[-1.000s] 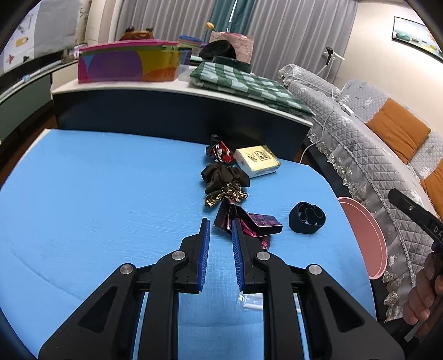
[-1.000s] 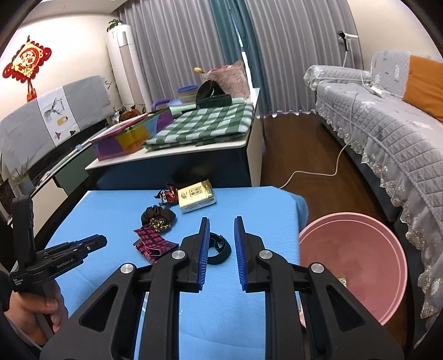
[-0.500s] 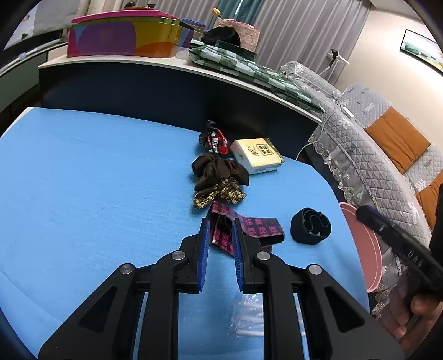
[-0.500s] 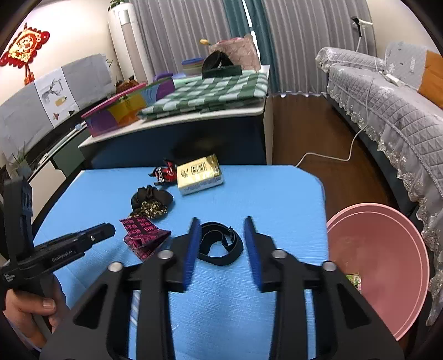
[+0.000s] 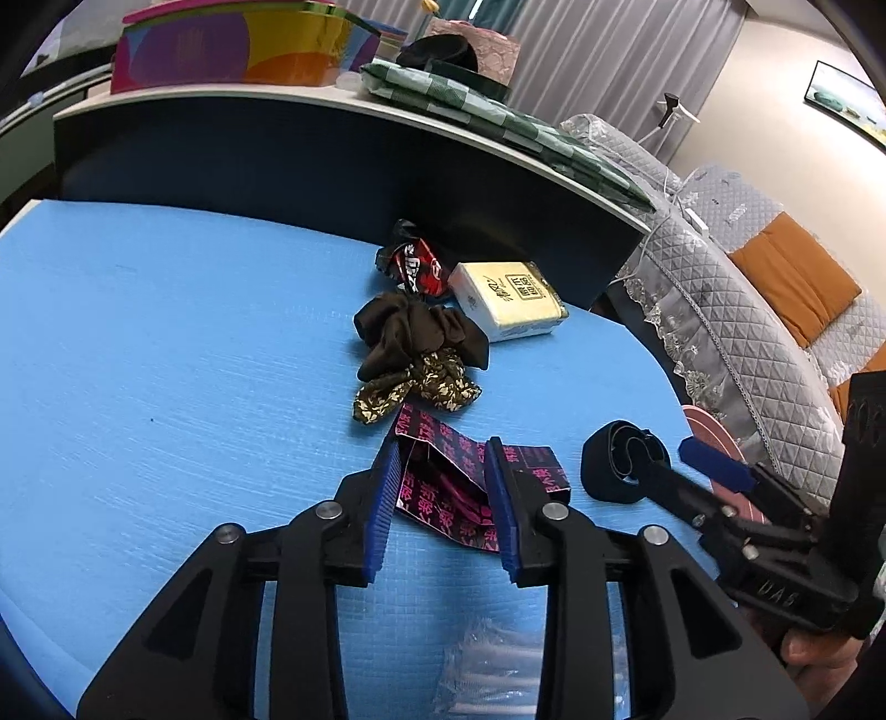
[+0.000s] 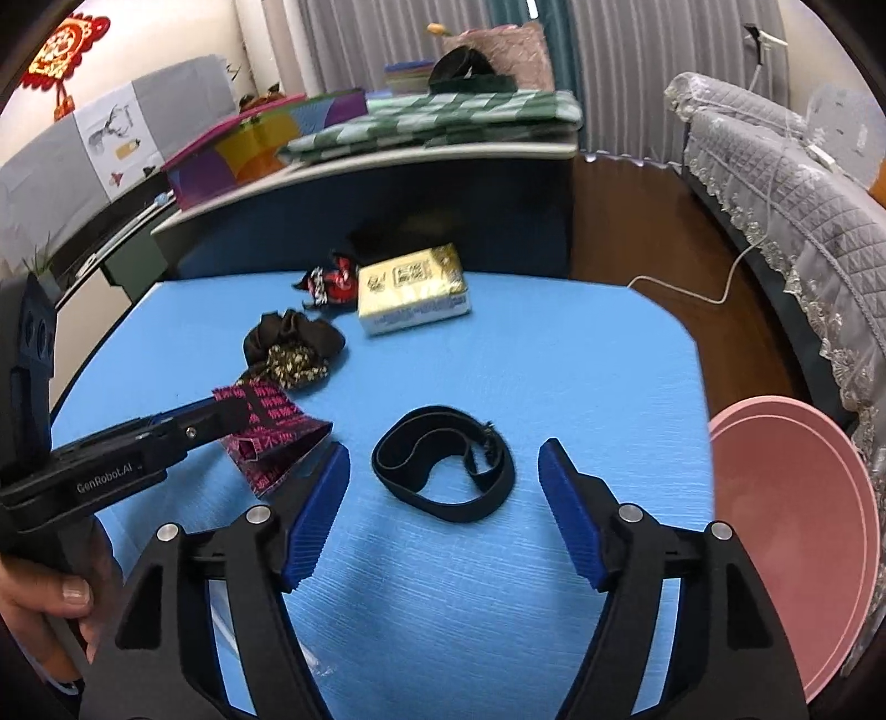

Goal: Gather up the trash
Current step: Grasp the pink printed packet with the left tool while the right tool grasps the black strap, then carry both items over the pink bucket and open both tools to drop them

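Nearest, clear plastic wrapper (image 5: pixel 498 673) lies on blue counter (image 5: pixel 166 360), under left gripper (image 5: pixel 446 473). Left fingers (image 5: pixel 387 498) are parted w/ the pink-and-black wrapper (image 5: pixel 443 493) sitting between them; can't tell if the pads touch it yet. Right gripper (image 6: pixel 443 473) has fingers (image 6: pixel 570 520) spread wide, hovering either side of black elastic band (image 6: pixel 443 471), which lies flat on counter, just right of the wrapper. Pink basin (image 6: pixel 797 531) sits off the counter's right edge, below counter level. Further back: dark scrunchie (image 5: pixel 421 349) w/ leopard-print part, just beyond the wrapper. Behind that, red-black snack packet (image 5: pixel 412 266) beside yellow tissue pack (image 5: pixel 509 299), nr far edge of counter. Beyond: raised shelf w/ green checked cloth (image 6: pixel 437 124) and colourful box (image 5: pixel 232 47).
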